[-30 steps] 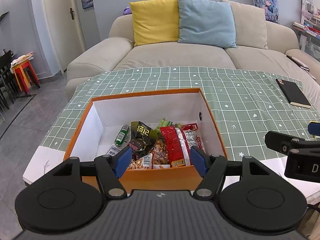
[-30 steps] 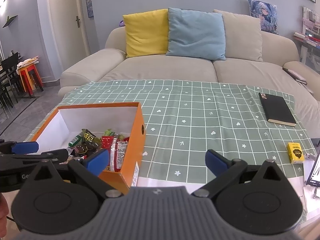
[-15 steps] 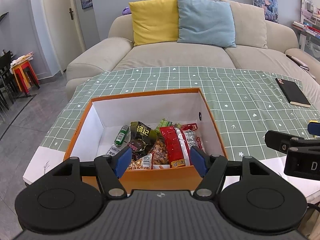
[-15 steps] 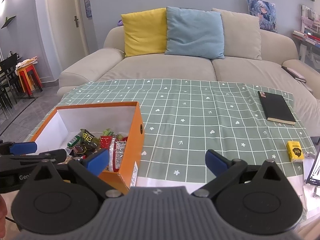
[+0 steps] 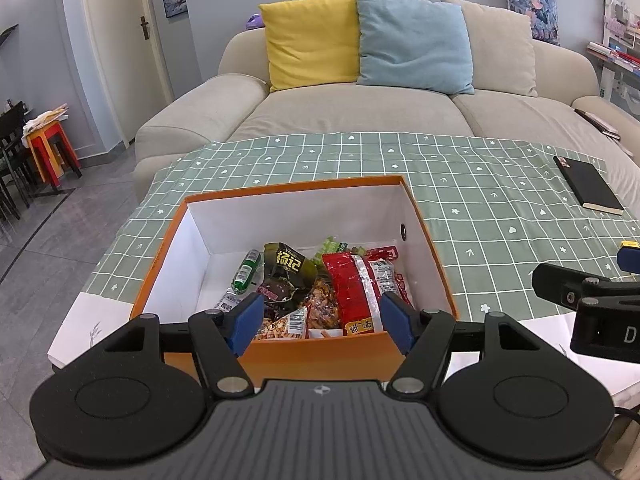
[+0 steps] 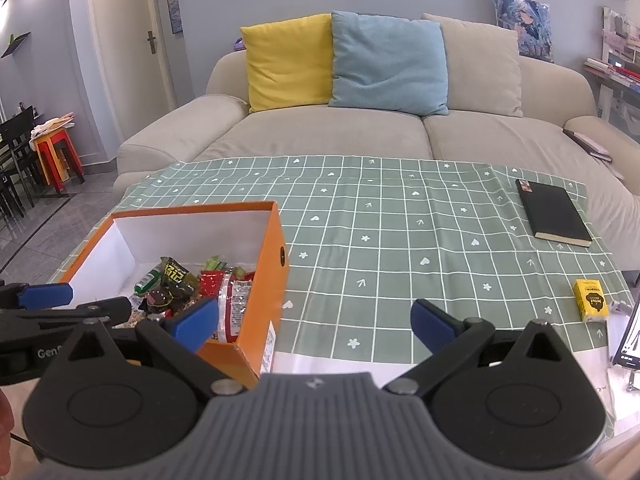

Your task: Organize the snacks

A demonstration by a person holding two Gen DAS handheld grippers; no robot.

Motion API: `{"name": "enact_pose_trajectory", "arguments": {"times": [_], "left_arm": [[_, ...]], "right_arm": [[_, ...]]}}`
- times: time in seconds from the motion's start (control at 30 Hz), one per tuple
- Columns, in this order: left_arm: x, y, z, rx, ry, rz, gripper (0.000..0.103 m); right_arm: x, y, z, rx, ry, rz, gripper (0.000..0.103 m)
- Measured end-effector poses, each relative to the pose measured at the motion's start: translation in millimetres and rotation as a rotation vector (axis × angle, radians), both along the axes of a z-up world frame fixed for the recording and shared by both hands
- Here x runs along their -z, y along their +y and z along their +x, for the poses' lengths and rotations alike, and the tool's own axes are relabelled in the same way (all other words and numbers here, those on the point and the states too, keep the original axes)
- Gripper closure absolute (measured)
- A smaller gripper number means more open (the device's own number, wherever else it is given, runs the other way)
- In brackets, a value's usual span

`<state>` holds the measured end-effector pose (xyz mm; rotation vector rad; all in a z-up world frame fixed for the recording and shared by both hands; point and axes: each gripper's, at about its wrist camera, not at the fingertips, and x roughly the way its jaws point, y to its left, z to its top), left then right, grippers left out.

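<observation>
Both grippers, left gripper (image 5: 320,322) and right gripper (image 6: 316,322), are hanging released and empty, because the snack packets (image 5: 320,288) are already lying inside the orange box (image 5: 304,354).

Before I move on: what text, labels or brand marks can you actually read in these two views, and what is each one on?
"Gen", cut off: left gripper body, seen from the right wrist.
"D", cut off: right gripper body, seen from the left wrist.
Large yellow characters on the dark green snack bag: visible, too stylised to read reliably.
Red snack packet, barcode labels, small yellow box, black notebook: too small or blurred.

Lower snacks (image 5: 304,320) hidden under pile
</observation>
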<state>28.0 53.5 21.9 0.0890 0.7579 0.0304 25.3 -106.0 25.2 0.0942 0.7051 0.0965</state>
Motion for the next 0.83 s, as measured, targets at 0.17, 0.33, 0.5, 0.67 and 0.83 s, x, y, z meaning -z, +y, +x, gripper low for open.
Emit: {"name": "enact_pose_trajectory", "arguments": {"times": [0.17, 0.33, 0.5, 0.67, 0.83], "left_arm": [[0.2, 0.7, -1.1, -0.005, -0.005, 0.002, 0.025], [-0.3, 1.0, -1.1, -0.005, -0.007, 0.003, 0.025], [-0.6, 0.9, -1.2, -0.005, -0.008, 0.006, 0.025], [-0.9, 1.2, -1.6, -0.004, -0.01, 0.007, 0.025], [-1.0, 3.0, -1.1, -0.004, -0.011, 0.003, 0.025]], "right_arm": [[1.1, 0.9, 0.7, 0.002, 0.003, 0.002, 0.004], [1.3, 1.1, 0.7, 0.001, 0.003, 0.001, 0.004], [1.2, 1.2, 0.6, 0.002, 0.003, 0.002, 0.004], [1.2, 1.2, 0.7, 0.001, 0.004, 0.001, 0.004], [1.2, 1.1, 0.7, 0.002, 0.004, 0.001, 0.004]]}}
